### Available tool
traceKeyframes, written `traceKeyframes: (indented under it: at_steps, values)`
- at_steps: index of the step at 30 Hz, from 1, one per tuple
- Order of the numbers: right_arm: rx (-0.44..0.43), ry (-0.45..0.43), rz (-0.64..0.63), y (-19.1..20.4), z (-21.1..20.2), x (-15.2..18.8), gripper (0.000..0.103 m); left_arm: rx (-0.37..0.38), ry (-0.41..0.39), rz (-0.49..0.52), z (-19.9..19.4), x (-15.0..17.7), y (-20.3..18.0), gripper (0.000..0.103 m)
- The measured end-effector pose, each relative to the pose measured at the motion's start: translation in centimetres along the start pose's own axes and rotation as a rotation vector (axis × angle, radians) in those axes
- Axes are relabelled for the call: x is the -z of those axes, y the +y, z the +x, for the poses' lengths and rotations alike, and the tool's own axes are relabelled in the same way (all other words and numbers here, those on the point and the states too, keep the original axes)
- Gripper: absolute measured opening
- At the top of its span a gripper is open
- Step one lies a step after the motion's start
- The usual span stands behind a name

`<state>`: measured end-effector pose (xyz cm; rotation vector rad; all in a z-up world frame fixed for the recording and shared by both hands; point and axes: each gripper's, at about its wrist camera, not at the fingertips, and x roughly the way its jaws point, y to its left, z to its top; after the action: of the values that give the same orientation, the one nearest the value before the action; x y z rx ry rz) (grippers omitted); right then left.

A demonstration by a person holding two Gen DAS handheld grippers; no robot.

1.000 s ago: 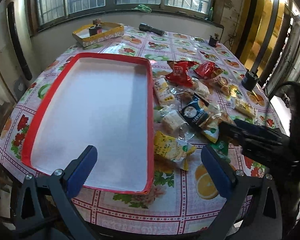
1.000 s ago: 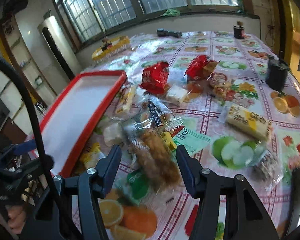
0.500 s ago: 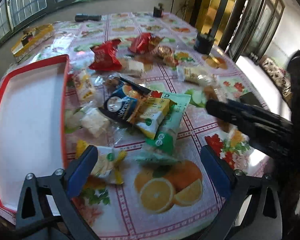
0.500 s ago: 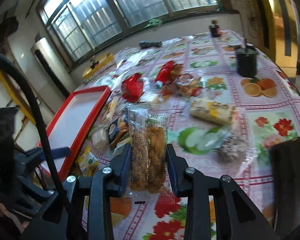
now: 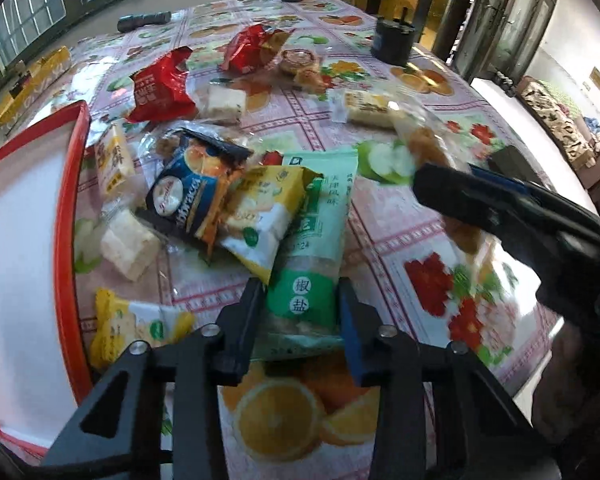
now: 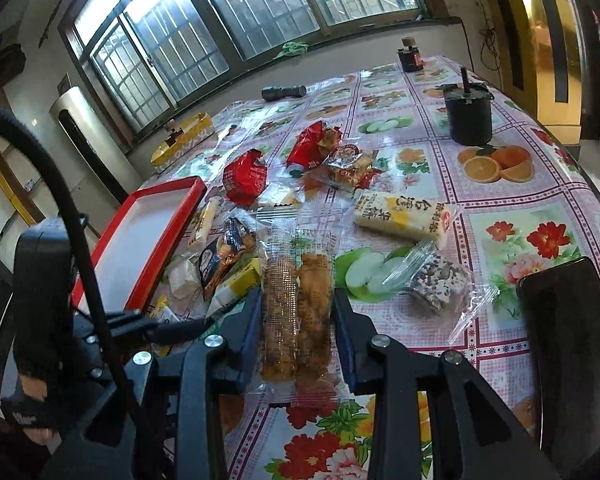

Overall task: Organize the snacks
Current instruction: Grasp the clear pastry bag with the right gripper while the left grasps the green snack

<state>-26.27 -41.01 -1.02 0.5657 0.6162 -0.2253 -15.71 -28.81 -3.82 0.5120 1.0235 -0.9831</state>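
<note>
Now | left tool point(image 5: 300, 300): just closed onto green packet point(image 5: 314, 240) | right tool point(image 6: 296, 312): clamping clear biscuit pack point(image 6: 296, 300)

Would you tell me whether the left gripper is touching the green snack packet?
Touching: in the left wrist view the left gripper, whose jaws have just closed, presses both sides of the green snack packet.

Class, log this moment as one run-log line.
left claw: closing on green pack | right claw: grips clear pastry pack | tray: no snacks seen

Barred windows point(image 6: 260, 20), daylight, fruit-print tablecloth point(image 6: 500, 216), golden door point(image 6: 548, 40)
</note>
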Motion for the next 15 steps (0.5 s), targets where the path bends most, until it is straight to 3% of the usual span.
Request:
traceKeyframes:
  at_steps: [5, 9, 12, 13, 15]
  values:
    - [0.016, 0.005, -0.013, 0.5, -0.3, 0.0, 0.033, 0.054, 0.031, 0.027, -1.2, 1.9, -0.7, 0.038]
    - [0.064, 0.008, -0.036, 1.3, -0.3, 0.0, 0.034, 0.010, 0.015, 0.044, -0.8, 1.5, -1.0, 0.048]
    - [0.090, 0.002, -0.057, 1.8, -0.3, 0.0, 0.034, 0.009, 0.001, 0.045, -0.3, 1.0, -1.1, 0.047]
    - [0.092, 0.003, -0.059, 1.9, -0.4, 0.0, 0.034, 0.011, -0.005, 0.050, -0.2, 0.9, -1.3, 0.047]
    - [0.093, 0.001, -0.067, 2.0, -0.5, 0.0, 0.034, 0.004, -0.021, 0.059, 0.0, 0.9, -1.5, 0.035]
